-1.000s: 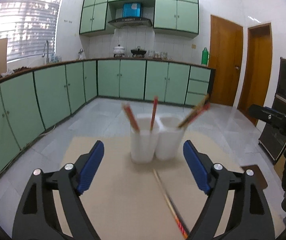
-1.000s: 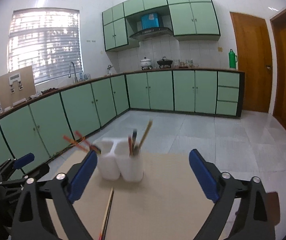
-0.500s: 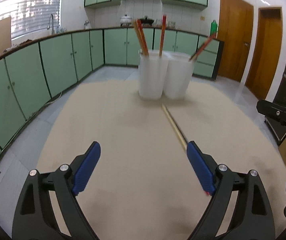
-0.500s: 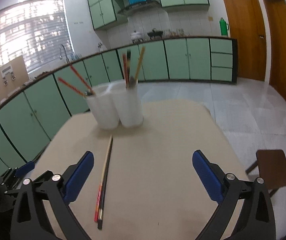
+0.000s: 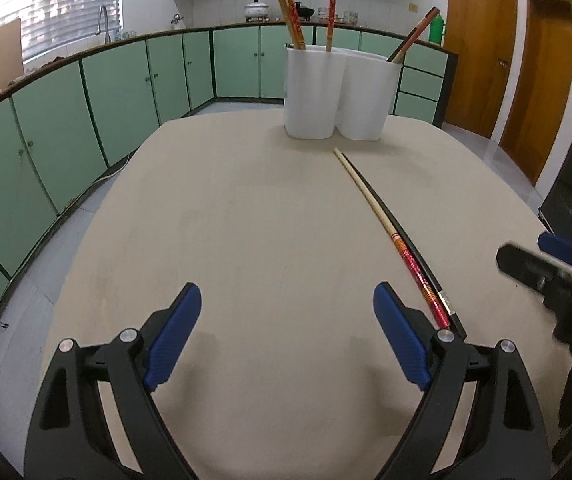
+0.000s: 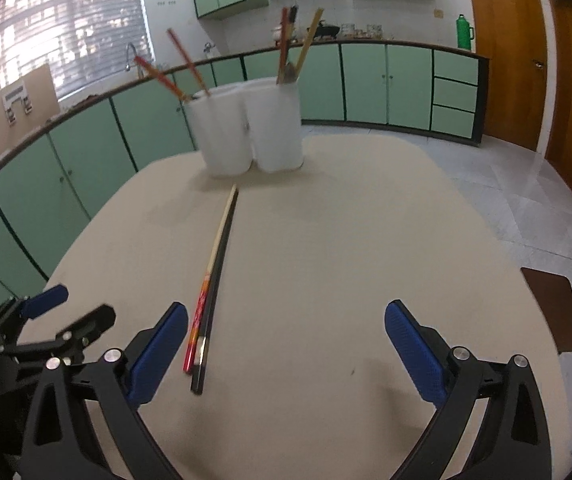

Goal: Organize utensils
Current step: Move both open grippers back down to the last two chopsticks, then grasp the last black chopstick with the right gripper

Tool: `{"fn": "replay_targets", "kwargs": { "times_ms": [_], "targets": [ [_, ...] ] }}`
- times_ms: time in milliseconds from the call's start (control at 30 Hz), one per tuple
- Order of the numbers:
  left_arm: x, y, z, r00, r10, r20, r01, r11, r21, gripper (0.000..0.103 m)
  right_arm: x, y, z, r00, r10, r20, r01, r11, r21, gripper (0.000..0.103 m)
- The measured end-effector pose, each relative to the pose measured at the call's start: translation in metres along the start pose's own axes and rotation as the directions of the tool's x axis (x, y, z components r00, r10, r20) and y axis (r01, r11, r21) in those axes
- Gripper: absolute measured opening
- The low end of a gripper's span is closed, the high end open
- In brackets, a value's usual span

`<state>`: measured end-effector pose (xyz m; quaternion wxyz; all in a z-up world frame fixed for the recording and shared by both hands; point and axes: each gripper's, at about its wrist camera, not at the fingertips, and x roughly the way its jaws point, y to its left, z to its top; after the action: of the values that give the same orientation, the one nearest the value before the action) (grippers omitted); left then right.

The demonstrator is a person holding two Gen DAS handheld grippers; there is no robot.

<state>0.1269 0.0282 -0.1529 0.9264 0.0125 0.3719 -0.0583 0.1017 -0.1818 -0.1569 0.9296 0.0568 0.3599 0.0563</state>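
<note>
Two chopsticks lie side by side on the tan table (image 5: 246, 240), touching along their length: a pale wooden chopstick (image 5: 370, 196) with a red patterned handle end, and a black chopstick (image 5: 414, 248) with a silver band near its thick end. Their thin tips point toward the white holder (image 5: 338, 92) at the far side of the table, stopping just short of its base; their thick ends lie near the grippers.

The holder has two joined compartments standing upright. From the left wrist view, its left compartment holds red and wooden chopsticks (image 5: 292, 12) that lean out over the rim, and the right compartment holds a dark pair (image 5: 412, 40) tilting to the right. In the right wrist view the holder (image 6: 246, 128) looks slightly blurred, with more sticks poking up from both cups.

The left gripper (image 5: 288, 336) hovers low over the table with its blue pads spread wide and nothing between them; the loose chopsticks' thick ends sit just beside its right finger. The right gripper (image 6: 286, 350) is likewise spread wide and holds nothing, with the pale chopstick (image 6: 218, 240) and black chopstick (image 6: 216, 288) ending just beside its left finger (image 6: 158, 352).

Beyond the table run green kitchen cabinets (image 5: 126, 92), a bright window (image 6: 70, 32) and brown wooden doors (image 5: 482, 48).
</note>
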Motion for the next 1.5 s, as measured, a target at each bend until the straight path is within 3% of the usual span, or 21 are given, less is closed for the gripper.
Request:
{"fn": "replay_targets", "kwargs": {
  "times_ms": [267,667,933,1100,1367,1433,1500],
  "targets": [
    [0.003,0.008,-0.001,0.999,0.017,-0.032,-0.018,0.999,-0.032,0.086,0.006,0.015,-0.014,0.997,0.026,-0.066,-0.030,0.998,-0.063,0.092],
    [0.006,0.011,-0.001,0.999,0.019,-0.045,-0.021,0.999,-0.045,0.086,0.014,0.029,-0.025,0.987,0.038,-0.155,-0.058,0.991,-0.124,0.072],
    [0.009,0.013,0.001,0.998,0.022,-0.056,-0.025,0.998,-0.057,0.086,0.014,0.032,-0.026,0.989,-0.004,-0.147,-0.018,0.989,-0.146,0.055],
    [0.012,0.013,0.002,0.998,0.025,-0.059,-0.028,0.998,-0.053,0.086,0.013,0.026,-0.026,0.990,0.002,-0.138,-0.019,0.993,-0.120,0.037],
    [0.014,0.011,0.002,0.998,0.029,-0.063,-0.032,0.999,-0.044,0.086,0.012,0.023,-0.025,0.990,0.048,-0.136,-0.062,0.993,-0.099,0.037],
    [0.014,0.009,0.002,0.997,0.031,-0.064,-0.033,0.999,-0.041,0.086,0.013,0.028,-0.026,0.989,0.044,-0.139,-0.062,0.990,-0.125,0.036],
    [0.015,0.008,0.002,0.997,0.030,-0.065,-0.033,0.999,-0.037,0.086,0.014,0.033,-0.026,0.989,0.033,-0.143,-0.054,0.987,-0.149,0.027]
  ]
}}
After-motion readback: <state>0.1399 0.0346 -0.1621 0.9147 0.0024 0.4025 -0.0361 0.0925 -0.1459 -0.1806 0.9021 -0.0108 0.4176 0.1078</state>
